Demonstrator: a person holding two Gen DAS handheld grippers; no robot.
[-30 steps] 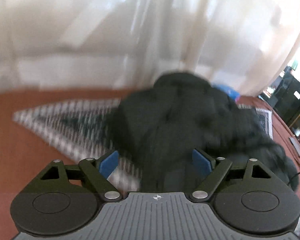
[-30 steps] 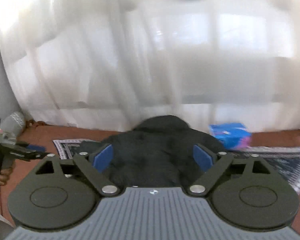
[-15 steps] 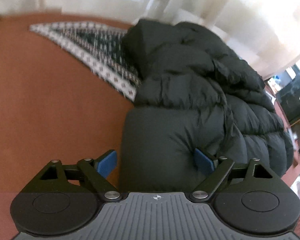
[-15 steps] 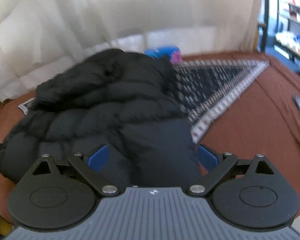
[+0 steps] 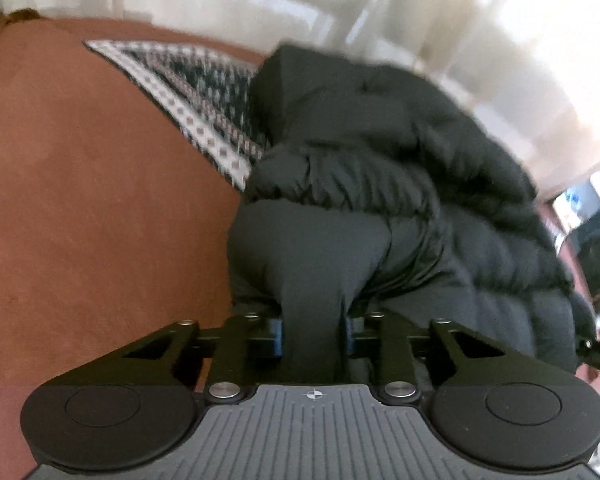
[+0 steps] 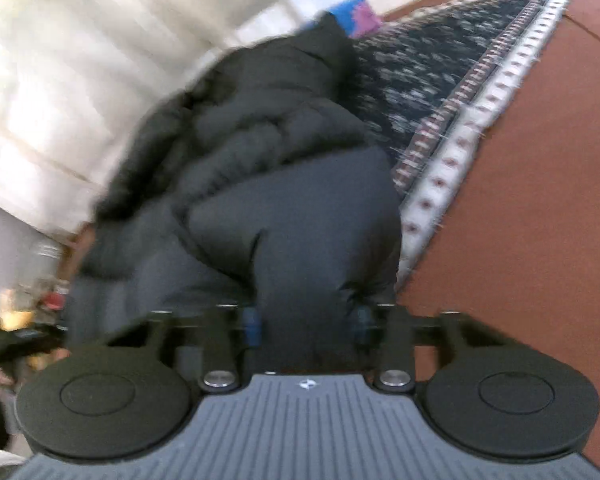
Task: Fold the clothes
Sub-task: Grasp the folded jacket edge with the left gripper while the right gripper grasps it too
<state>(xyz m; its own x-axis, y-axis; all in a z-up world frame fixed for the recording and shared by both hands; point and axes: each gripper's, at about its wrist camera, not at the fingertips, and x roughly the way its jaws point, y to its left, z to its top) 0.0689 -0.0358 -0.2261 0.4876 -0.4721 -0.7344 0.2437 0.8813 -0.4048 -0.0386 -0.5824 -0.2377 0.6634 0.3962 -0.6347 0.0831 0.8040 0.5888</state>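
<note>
Two grips are set at once: the left gripper (image 5: 312,338) and the right gripper (image 6: 306,326) have each just closed on a bunched pinch of the black puffer jacket (image 5: 380,184), dark fabric squeezed between the blue pads (image 5: 276,336) on both sides. Each tool now stands narrow, clamped on cloth at the near hem, one corner per hand.

Judgement for this step: lift both corners together and level, keep the hem taut between them, and carry it forward toward the hood end so the fold lands straight. A thick pinch may slip; check that each bite holds more than the outer shell alone.

Jacket: quilted, padded in horizontal tubes, matte shell, bulky and springy; likely to push back open after folding. It lies heaped on a rust-brown cover (image 5: 80,200), partly over a patterned cloth (image 6: 440,80) with a pale bordered edge. Beyond it, a blue-and-pink packet (image 6: 356,12), blurred, then white curtains (image 5: 480,40).
</note>
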